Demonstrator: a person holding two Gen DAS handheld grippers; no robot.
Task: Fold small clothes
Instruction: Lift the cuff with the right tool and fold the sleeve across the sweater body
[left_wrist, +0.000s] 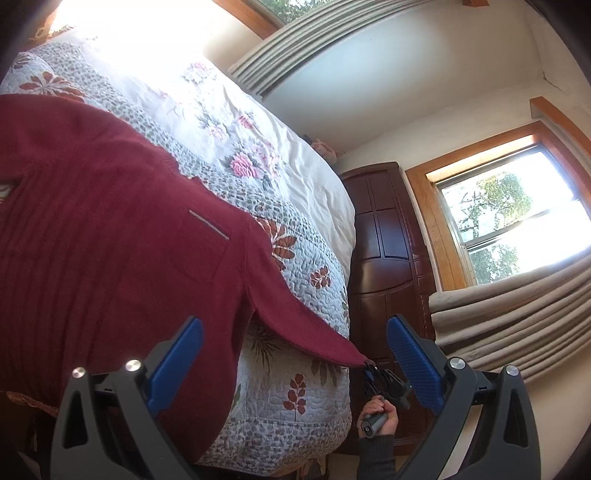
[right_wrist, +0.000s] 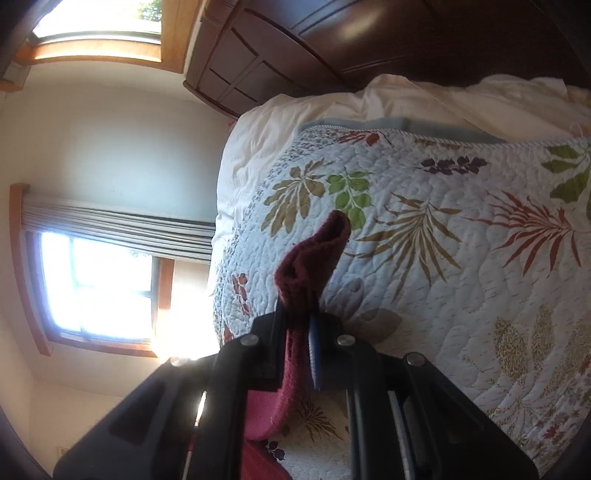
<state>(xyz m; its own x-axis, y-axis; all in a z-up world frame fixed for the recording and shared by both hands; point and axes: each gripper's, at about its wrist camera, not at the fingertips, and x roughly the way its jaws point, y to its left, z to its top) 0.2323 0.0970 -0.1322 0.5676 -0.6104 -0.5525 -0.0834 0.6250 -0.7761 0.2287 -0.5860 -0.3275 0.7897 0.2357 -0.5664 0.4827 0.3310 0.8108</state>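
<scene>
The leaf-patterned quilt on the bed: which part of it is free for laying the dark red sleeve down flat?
The leaf-patterned quilt lies bare beyond the dark red knitted sleeve, up to its corded edge beside the cream duvet. In the left wrist view the dark red sweater body crowds the near side; the free strip runs between it and the duvet.

A dark red knit sweater (left_wrist: 110, 229) lies spread on the bed, one sleeve (right_wrist: 314, 266) stretched outward.

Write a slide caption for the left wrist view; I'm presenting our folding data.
Open left gripper faces a maroon sweater on the floral quilt while the right gripper pulls its sleeve tip outward.
</scene>
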